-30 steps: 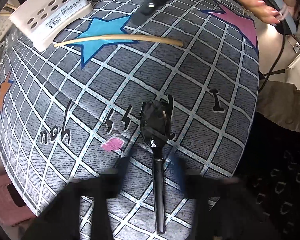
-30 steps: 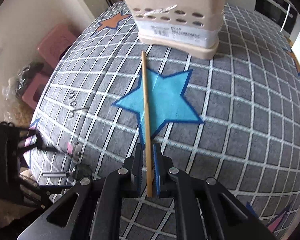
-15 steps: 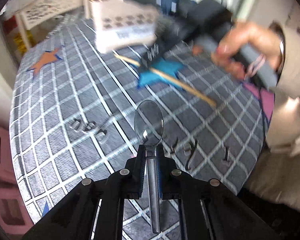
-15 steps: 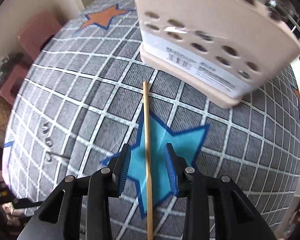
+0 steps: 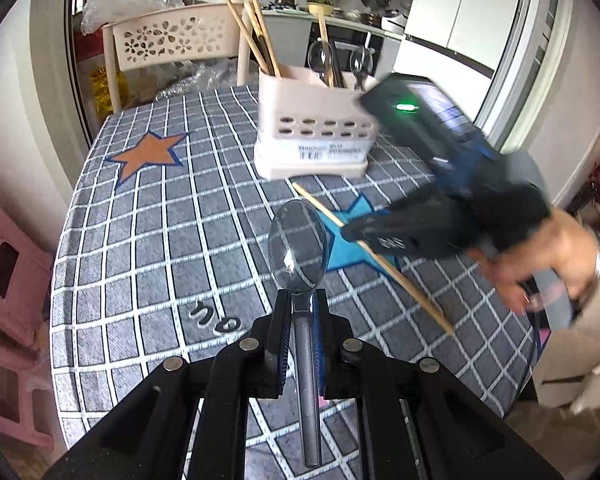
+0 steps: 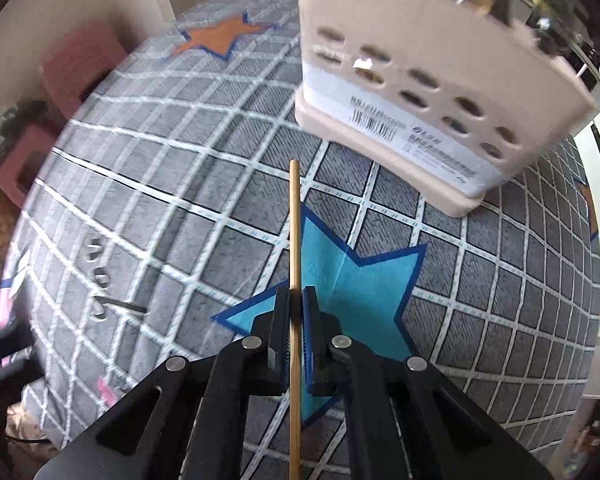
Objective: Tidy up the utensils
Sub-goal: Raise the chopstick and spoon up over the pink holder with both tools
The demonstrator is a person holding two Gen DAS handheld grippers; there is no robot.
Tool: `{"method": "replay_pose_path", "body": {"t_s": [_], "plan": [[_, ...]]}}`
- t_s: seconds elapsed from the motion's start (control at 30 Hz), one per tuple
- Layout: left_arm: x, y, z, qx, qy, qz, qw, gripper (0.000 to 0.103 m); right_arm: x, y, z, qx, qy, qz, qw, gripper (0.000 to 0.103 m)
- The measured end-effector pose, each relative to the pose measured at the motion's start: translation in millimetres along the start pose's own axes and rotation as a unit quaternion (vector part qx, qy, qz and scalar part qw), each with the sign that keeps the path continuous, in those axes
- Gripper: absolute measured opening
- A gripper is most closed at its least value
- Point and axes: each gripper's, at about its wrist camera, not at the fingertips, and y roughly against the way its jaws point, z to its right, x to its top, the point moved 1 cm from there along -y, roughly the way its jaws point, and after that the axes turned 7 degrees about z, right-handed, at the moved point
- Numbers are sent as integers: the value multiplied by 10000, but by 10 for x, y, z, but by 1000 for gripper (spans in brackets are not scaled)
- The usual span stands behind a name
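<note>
The chopstick (image 6: 295,240) sat pinched in the right claw (image 6: 295,304) just above the tabletop (image 6: 180,200); the left claw (image 5: 301,312) gripped the spoon (image 5: 298,252). Each should probably be tipped upright before entering the caddy (image 6: 420,92), chopstick beside the others.

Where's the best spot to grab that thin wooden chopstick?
Along its straight shaft, fingers closing from both sides across its width, as the right gripper does. The chopstick is thin, so a mid-length pinch should keep it from swinging.
</note>
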Motion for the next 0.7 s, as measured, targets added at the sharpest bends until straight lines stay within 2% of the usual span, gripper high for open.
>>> {"method": "replay_pose_path", "body": {"t_s": [0.17,0.23,0.4,0.7], "plan": [[126,-7,63,37,-6,232,9997,42,-158,490,78,273,-354,766,9961,6],[184,-5,91,21,13,315,9995,42,-236,711,99,429,-514,1152,9911,6],[299,3,172,13,-2,451,9990,42,-366,1105,218,664,-951,1786,9771,6],[511,35,256,60,-129,723,9973,42,-309,1461,390,745,-1290,2319,9613,6]]}}
